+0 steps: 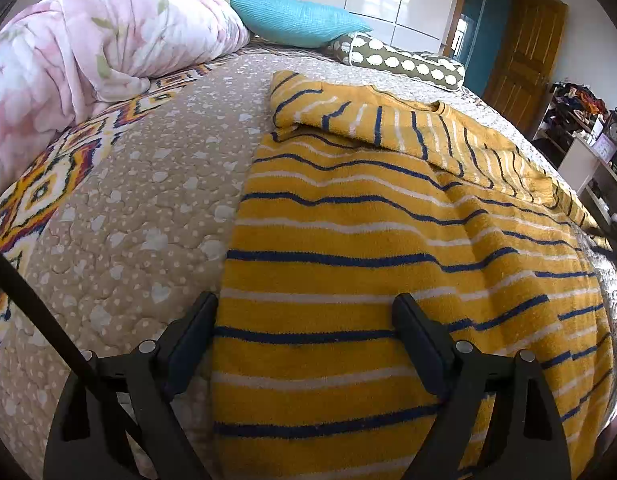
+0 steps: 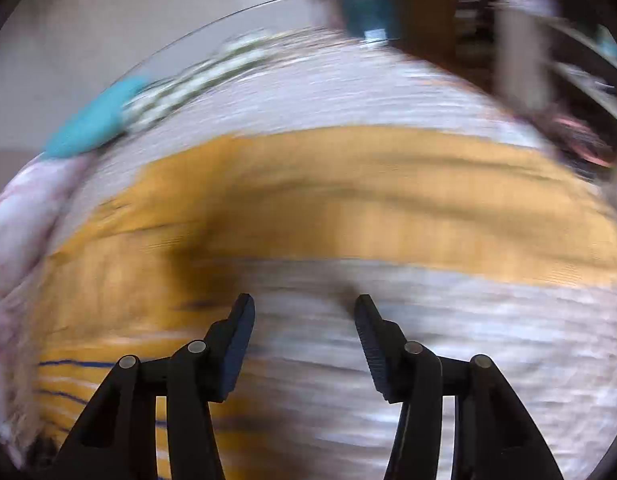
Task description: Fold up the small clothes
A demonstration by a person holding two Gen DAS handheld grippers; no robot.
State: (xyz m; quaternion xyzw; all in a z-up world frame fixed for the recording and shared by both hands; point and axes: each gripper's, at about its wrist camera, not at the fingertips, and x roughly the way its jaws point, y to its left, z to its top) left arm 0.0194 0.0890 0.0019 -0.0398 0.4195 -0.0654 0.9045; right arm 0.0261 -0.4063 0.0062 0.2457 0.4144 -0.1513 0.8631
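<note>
A yellow sweater (image 1: 348, 220) with blue and white stripes lies flat on the bed. One sleeve is folded across its chest near the collar. My left gripper (image 1: 306, 308) is open and empty, low over the sweater's lower left edge, its jaws wide apart. The right wrist view is heavily blurred by motion. There the sweater (image 2: 348, 208) shows as a yellow band ahead and to the left. My right gripper (image 2: 304, 304) is open and empty above the bedspread beside the sweater.
The bed has a beige dotted quilt (image 1: 148, 200). A pink floral duvet (image 1: 88, 52) is bunched at far left. A teal pillow (image 1: 296, 20) and a dotted bolster (image 1: 404, 62) lie at the head. Shelves and a wooden door (image 1: 524, 60) stand to the right.
</note>
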